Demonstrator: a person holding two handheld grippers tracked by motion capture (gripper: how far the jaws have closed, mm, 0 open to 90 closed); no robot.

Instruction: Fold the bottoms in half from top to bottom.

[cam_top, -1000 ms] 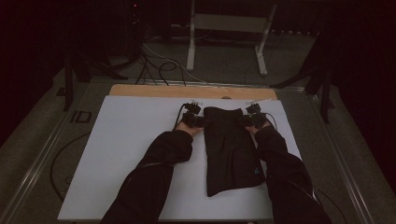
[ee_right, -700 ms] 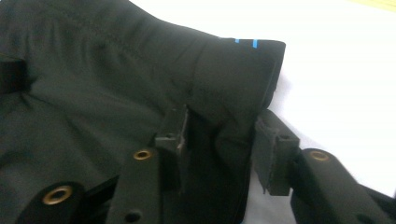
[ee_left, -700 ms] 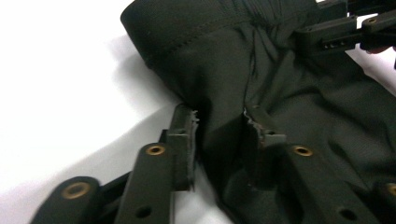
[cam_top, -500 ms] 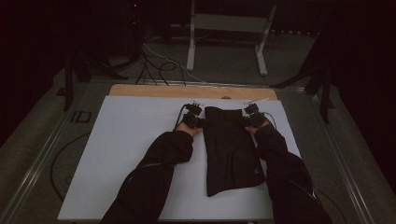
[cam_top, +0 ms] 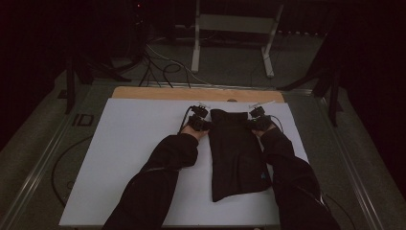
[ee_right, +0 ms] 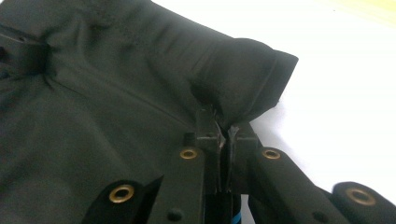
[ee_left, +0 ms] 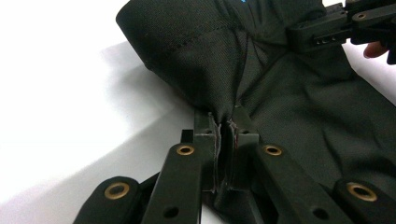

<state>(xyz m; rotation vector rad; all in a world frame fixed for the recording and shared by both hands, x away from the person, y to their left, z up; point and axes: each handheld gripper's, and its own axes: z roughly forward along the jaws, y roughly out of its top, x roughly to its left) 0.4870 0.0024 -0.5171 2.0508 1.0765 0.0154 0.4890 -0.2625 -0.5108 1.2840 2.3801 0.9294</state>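
Garment [cam_top: 238, 155] near hem partly hidden by right sleeve [cam_top: 292, 177]; fabric type too dark to tell.

Matt black woven cloth garment [ee_left: 289, 102], smooth white sheet [cam_top: 134, 143] w/ bare wood strip [cam_top: 191, 93], matt plastic gripper [ee_left: 226, 130].

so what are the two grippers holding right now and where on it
Both hold the black woven fabric garment at its far edge: the left gripper is shut on a pinch near the far left corner, the right gripper on the far right corner.
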